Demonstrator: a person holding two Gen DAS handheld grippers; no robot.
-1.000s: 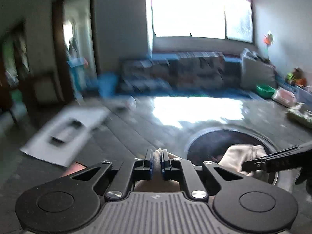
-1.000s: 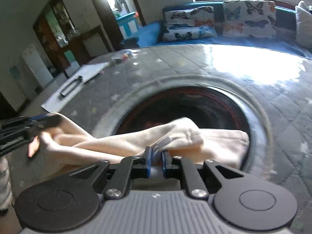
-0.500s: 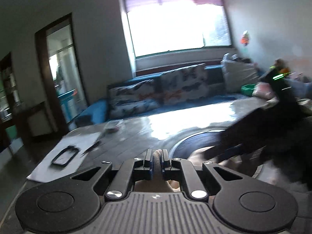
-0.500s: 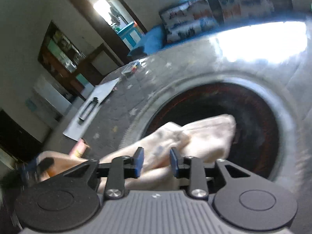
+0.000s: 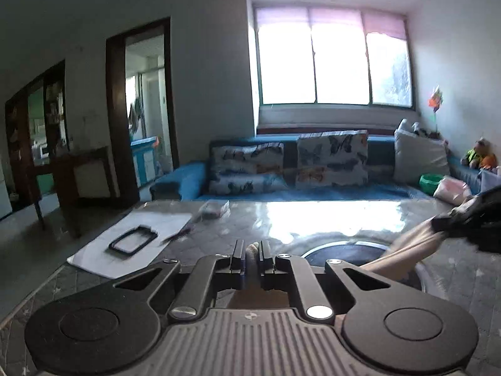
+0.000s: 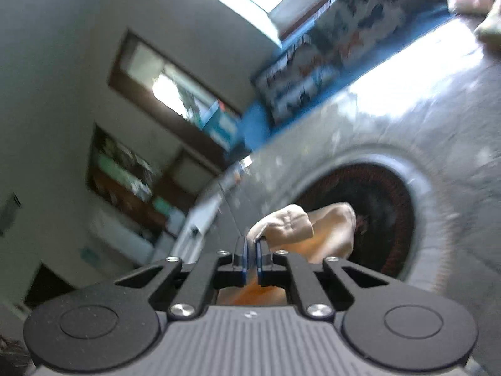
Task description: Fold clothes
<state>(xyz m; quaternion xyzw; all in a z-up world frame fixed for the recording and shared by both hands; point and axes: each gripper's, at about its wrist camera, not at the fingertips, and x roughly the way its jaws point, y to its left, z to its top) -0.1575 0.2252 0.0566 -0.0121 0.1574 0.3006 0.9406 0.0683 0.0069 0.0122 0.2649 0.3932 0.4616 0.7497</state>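
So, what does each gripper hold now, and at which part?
Both pinch the beige garment: left gripper on a bunched fold, right gripper on a bunched edge.

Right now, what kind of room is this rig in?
Most likely a home living room: a blue sofa with butterfly cushions under a wide window, and a grey table where both grippers hold a beige garment.

We are in a home living room: a blue sofa (image 5: 188, 181) with butterfly-print cushions (image 5: 332, 159) beneath a wide window (image 5: 332, 62).
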